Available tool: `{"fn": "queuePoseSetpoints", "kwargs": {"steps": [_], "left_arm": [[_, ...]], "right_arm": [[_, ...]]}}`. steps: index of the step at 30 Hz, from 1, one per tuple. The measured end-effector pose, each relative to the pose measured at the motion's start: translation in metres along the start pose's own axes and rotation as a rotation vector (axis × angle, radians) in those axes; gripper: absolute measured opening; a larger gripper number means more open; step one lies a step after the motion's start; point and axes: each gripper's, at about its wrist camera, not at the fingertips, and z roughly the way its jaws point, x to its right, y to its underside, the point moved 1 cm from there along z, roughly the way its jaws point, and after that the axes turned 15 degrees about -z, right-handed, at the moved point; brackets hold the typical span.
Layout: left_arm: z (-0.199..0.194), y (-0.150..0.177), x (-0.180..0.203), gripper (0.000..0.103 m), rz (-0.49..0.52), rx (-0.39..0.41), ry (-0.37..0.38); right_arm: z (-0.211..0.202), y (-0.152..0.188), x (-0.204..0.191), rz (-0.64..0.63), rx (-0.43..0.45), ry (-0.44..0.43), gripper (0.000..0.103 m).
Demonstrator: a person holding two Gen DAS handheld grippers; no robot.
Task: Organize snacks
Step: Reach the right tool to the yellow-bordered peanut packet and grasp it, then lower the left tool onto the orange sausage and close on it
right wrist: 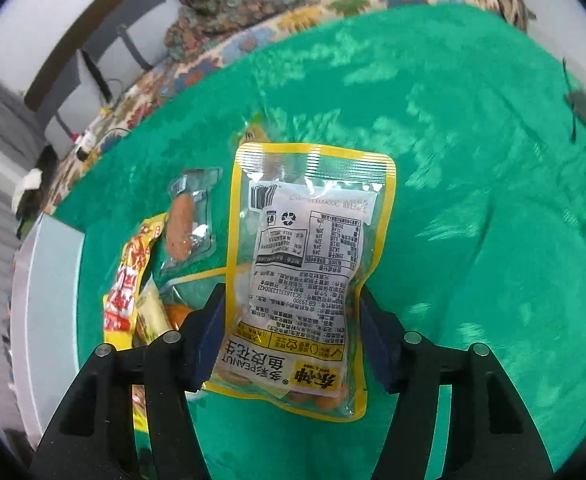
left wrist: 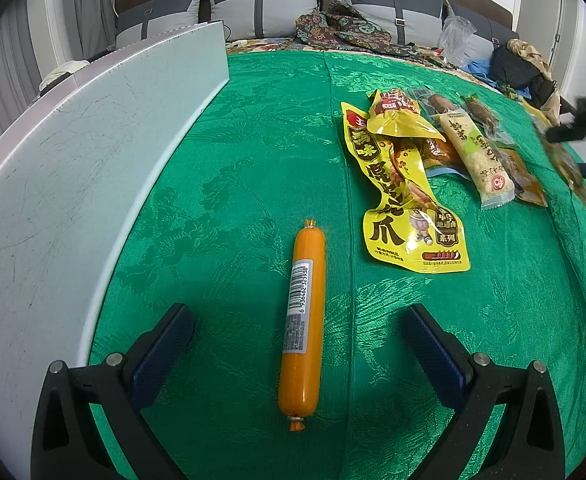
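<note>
Right gripper (right wrist: 293, 312) clamps peanut pouch (right wrist: 305, 280), frame centre; left gripper (left wrist: 297, 332) wide over orange sausage (left wrist: 303, 320); snack pile (left wrist: 433, 152) upper right unsorted.

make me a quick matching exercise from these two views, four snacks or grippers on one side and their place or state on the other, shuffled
Things:
1. orange sausage
2. peanut pouch
3. yellow chicken-feet pack
4. left gripper

Places or states:
A. clamped between the fingers of the right gripper
B. open, holding nothing
C. lying alone on the green cloth, between two open fingers
D. crumpled at the near edge of the snack pile

Pairs: 1-C, 2-A, 3-D, 4-B
</note>
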Motion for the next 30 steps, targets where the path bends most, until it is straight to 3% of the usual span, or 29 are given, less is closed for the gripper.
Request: {"fn": "queuePoseSetpoints", "kwargs": {"steps": [9,18,21,24,27,30], "left_arm": [[0.000,0.000,0.000,0.103,0.000,0.000,0.000],[0.000,0.000,0.000,0.103,0.000,0.000,0.000],[0.000,0.000,0.000,0.103,0.001,0.000,0.001],[-0.001,-0.001,-0.001,0.103,0.003,-0.008,0.004],[-0.003,-0.002,-0.001,0.103,0.044,-0.056,0.022],[-0.006,-0.003,-0.002,0.103,0.080,-0.114,0.023]], "right_arm": [[-0.022,0.056,-0.001,-0.189,0.008,0.021,0.064],[-0.026,0.130,-0.038,-0.497,-0.045,-0.008,0.065],[-0.028,0.135,-0.040,-0.509,-0.006,0.002,0.068],[-0.024,0.132,-0.035,-0.464,-0.013,-0.045,0.077],[-0.022,0.130,-0.022,-0.376,-0.030,-0.122,0.078],[-0.023,0.128,-0.016,-0.354,-0.066,-0.142,0.078]]}}
